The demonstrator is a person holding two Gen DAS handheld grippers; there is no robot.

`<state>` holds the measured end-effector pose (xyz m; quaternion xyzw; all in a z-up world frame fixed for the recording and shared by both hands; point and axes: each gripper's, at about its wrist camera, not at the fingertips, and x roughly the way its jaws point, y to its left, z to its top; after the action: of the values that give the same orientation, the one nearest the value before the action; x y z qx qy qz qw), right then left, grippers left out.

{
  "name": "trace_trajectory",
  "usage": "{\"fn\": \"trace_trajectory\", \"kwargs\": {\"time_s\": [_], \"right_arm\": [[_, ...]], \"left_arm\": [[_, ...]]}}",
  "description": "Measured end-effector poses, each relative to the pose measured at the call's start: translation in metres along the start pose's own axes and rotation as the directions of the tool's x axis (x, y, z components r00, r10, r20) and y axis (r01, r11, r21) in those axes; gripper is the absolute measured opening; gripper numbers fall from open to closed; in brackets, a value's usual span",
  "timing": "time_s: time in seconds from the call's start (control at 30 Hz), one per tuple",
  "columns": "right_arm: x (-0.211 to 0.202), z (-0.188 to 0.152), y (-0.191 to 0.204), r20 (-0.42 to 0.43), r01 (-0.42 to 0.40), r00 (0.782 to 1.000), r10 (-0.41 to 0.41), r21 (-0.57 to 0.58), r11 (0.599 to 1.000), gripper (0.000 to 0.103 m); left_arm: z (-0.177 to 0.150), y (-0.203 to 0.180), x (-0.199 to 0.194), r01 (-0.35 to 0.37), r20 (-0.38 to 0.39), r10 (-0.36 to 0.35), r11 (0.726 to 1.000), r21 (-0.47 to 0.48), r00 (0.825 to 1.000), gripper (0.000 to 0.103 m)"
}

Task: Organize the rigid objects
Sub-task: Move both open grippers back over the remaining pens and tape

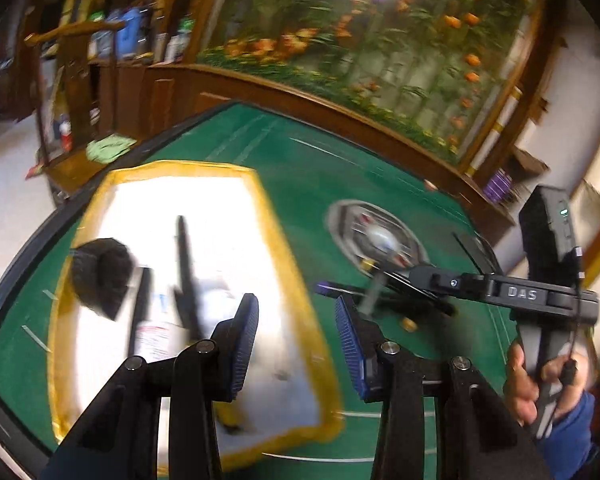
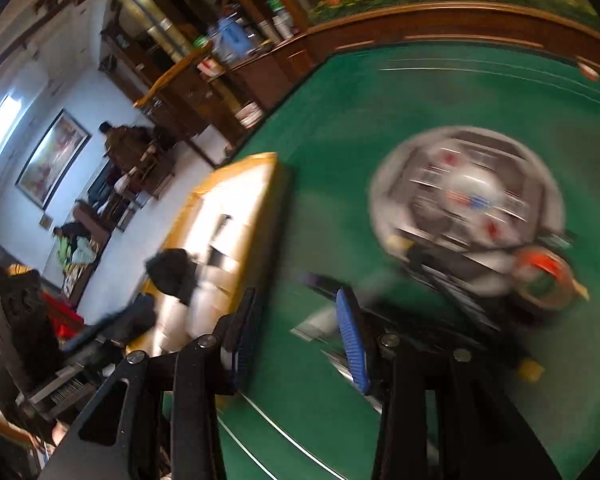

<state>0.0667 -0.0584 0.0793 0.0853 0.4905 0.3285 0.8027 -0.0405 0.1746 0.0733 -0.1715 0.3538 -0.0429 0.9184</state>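
A white cloth with a yellow border lies on the green table. On it sit a black roll of tape, a long black tool and a thin dark stick, all blurred. My left gripper is open and empty above the cloth's right edge. The right gripper's body reaches in from the right over a grey-handled tool. In the right wrist view my right gripper is open above the green table, with a blurred grey tool just beyond it. The cloth lies left.
A round silver centre panel is set in the table and also shows in the right wrist view, with a red-and-green tape roll beside it. A small yellow piece lies on the felt. Wooden cabinets and a flower mural stand behind.
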Motion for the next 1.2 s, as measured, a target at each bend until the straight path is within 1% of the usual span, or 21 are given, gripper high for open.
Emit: {"fn": "trace_trajectory", "kwargs": {"time_s": [0.07,0.13,0.23,0.3,0.4,0.47,0.53,0.6,0.67,0.7,0.73,0.77,0.8,0.83,0.87,0.97,1.07,1.1,1.13,1.17,1.2], "right_arm": [[-0.016,-0.014,-0.03,0.002,0.024,1.0,-0.024,0.045,0.999,0.038],[-0.028,-0.028,-0.06,-0.007,0.031,1.0,-0.031,0.095,0.995,0.038],[-0.033,-0.048,-0.085,-0.036,0.024,0.999,-0.019,0.135,0.991,0.038],[-0.032,-0.059,-0.093,-0.054,0.02,0.998,-0.012,0.144,0.989,0.038],[-0.025,-0.072,-0.09,-0.08,-0.002,0.997,0.013,0.133,0.991,0.039],[-0.024,-0.078,-0.076,-0.091,-0.019,0.995,0.027,0.091,0.996,0.039],[-0.017,-0.083,-0.06,-0.128,-0.075,0.988,0.081,0.055,0.996,0.039],[-0.01,-0.089,-0.047,-0.171,-0.129,0.977,0.131,0.023,0.991,0.039],[-0.009,-0.09,-0.04,-0.203,-0.196,0.96,0.194,0.012,0.981,0.039],[-0.011,-0.088,-0.04,-0.194,-0.204,0.96,0.203,0.014,0.979,0.039],[-0.017,-0.084,-0.044,-0.164,-0.193,0.967,0.193,0.019,0.981,0.039],[-0.023,-0.081,-0.048,-0.131,-0.166,0.977,0.167,0.02,0.986,0.039],[-0.031,-0.078,-0.055,-0.085,-0.122,0.989,0.123,0.018,0.992,0.039],[-0.036,-0.076,-0.059,-0.058,-0.098,0.993,0.1,0.025,0.995,0.039],[-0.041,-0.074,-0.067,-0.031,-0.084,0.996,0.086,0.047,0.995,0.039],[-0.047,-0.072,-0.083,0.008,-0.099,0.995,0.099,0.114,0.989,0.039],[-0.051,-0.071,-0.088,0.026,-0.103,0.995,0.101,0.124,0.987,0.039],[-0.051,-0.07,-0.088,0.031,-0.105,0.994,0.102,0.126,0.986,0.039],[-0.053,-0.07,-0.087,0.038,-0.108,0.994,0.104,0.123,0.987,0.039],[-0.057,-0.07,-0.089,0.046,-0.104,0.994,0.099,0.119,0.987,0.039],[-0.059,-0.07,-0.09,0.059,-0.093,0.995,0.086,0.118,0.989,0.039]], "left_arm": [[-0.005,-0.019,0.002,0.025,-0.015,-0.025,0.999,0.034,1.0,0.044],[-0.01,-0.033,0.006,0.06,-0.042,-0.058,0.997,0.047,0.997,0.046],[-0.02,-0.052,0.012,0.102,-0.084,-0.097,0.993,0.06,0.992,0.046],[-0.024,-0.062,0.014,0.096,-0.1,-0.088,0.992,0.081,0.991,0.046],[-0.028,-0.07,0.018,0.079,-0.118,-0.068,0.992,0.094,0.991,0.046],[-0.031,-0.069,0.019,0.075,-0.125,-0.064,0.993,0.086,0.99,0.046],[-0.032,-0.068,0.02,0.074,-0.135,-0.064,0.995,0.072,0.989,0.046],[-0.034,-0.067,0.023,0.084,-0.154,-0.074,0.995,0.061,0.985,0.046],[-0.036,-0.07,0.027,0.091,-0.173,-0.079,0.994,0.062,0.982,0.046],[-0.038,-0.073,0.029,0.092,-0.18,-0.079,0.994,0.066,0.98,0.046],[-0.04,-0.077,0.032,0.09,-0.188,-0.075,0.993,0.073,0.979,0.046],[-0.041,-0.081,0.035,0.087,-0.199,-0.07,0.993,0.082,0.978,0.046],[-0.043,-0.085,0.039,0.086,-0.211,-0.065,0.992,0.092,0.975,0.046],[-0.045,-0.09,0.044,0.083,-0.222,-0.058,0.991,0.103,0.973,0.046],[-0.048,-0.096,0.052,0.071,-0.24,-0.042,0.991,0.116,0.97,0.046],[-0.053,-0.107,0.072,0.042,-0.279,-0.004,0.991,0.131,0.96,0.046],[-0.059,-0.116,0.095,-0.013,-0.31,0.058,0.989,0.144,0.949,0.046],[-0.06,-0.118,0.095,-0.026,-0.289,0.073,0.987,0.161,0.955,0.046],[-0.061,-0.122,0.097,-0.054,-0.273,0.107,0.979,0.196,0.956,0.045],[-0.064,-0.126,0.098,-0.08,-0.256,0.139,0.97,0.23,0.957,0.035],[-0.065,-0.127,0.099,-0.091,-0.251,0.154,0.965,0.245,0.956,0.027]]}}
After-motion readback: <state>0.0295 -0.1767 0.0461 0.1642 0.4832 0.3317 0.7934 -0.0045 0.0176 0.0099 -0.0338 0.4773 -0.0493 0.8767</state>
